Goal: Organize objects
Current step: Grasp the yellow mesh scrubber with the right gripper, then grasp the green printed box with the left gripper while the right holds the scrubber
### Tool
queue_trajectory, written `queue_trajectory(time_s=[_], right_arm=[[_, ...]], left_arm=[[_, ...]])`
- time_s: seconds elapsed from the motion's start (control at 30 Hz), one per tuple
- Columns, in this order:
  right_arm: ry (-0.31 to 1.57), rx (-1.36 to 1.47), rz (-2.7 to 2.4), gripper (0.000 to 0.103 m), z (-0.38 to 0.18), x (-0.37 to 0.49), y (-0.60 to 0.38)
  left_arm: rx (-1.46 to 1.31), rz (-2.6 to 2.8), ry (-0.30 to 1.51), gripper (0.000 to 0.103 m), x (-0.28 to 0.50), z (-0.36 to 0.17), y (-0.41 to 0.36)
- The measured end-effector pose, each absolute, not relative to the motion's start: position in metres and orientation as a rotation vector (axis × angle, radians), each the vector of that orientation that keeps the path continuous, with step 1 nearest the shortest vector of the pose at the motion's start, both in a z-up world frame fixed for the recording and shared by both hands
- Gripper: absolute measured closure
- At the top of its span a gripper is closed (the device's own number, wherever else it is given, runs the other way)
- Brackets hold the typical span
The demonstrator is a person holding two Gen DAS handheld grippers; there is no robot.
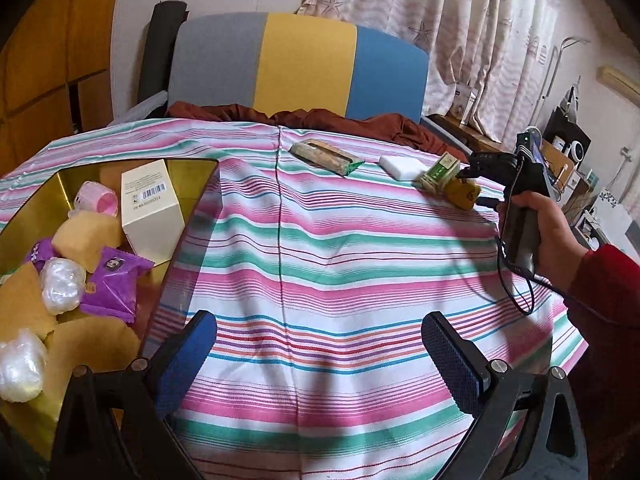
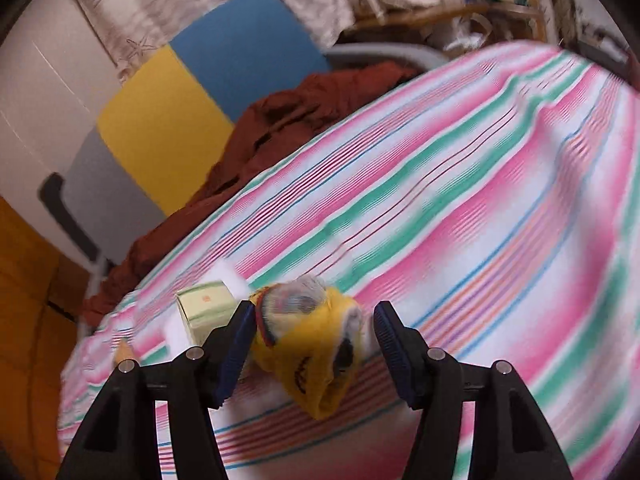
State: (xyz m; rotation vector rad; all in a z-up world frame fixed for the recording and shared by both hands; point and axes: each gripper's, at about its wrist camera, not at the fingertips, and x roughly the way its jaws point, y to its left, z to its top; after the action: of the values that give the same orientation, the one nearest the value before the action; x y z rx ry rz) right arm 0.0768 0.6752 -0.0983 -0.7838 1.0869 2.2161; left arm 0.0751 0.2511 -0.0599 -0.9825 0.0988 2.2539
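Observation:
My right gripper (image 2: 314, 312) stands open around a yellow soft packet (image 2: 308, 344) that lies on the striped cloth. The left pad (image 2: 236, 344) touches the packet, while the right pad (image 2: 394, 344) is clear of it. Just left of the packet are a pale green box (image 2: 204, 308) and a white block (image 2: 234, 276). From the left wrist view, the right gripper (image 1: 470, 174) sits at the far right over the yellow packet (image 1: 464, 194). My left gripper (image 1: 320, 324) is open and empty above the cloth, beside a gold tin (image 1: 192, 168).
The tin holds a cream box (image 1: 150, 208), a purple packet (image 1: 108, 284), a pink cup (image 1: 102, 200), yellow sponges and clear-wrapped balls. A long green snack bar (image 1: 324, 156) lies at the far edge. A chair (image 1: 308, 64) with a brown cloth stands behind.

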Motion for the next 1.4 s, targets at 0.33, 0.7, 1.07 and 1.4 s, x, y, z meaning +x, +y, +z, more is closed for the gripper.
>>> queue_trajectory(time_s=[0.33, 0.7, 1.07, 1.4], right_arm=[[0.865, -0.856, 2.375, 0.072, -0.097, 0.087, 0.616], [0.766, -0.693, 2.346, 0.073, -0.086, 0.131, 0.582], [0.84, -0.644, 2.221, 0.073, -0.102, 0.146, 0.593], [0.88, -0.611, 2.226, 0.072, -0.106, 0.154, 0.596]], left_arm=[[-0.967, 2.244, 0.09, 0.0, 0.074, -0.054, 0.263], [-0.868, 2.25, 0.123, 0.0, 0.061, -0.037, 0.315], [-0.845, 2.145, 0.394, 0.0, 0.002, -0.052, 0.446], [-0.831, 2.079, 0.533, 0.016, -0.023, -0.081, 0.512]])
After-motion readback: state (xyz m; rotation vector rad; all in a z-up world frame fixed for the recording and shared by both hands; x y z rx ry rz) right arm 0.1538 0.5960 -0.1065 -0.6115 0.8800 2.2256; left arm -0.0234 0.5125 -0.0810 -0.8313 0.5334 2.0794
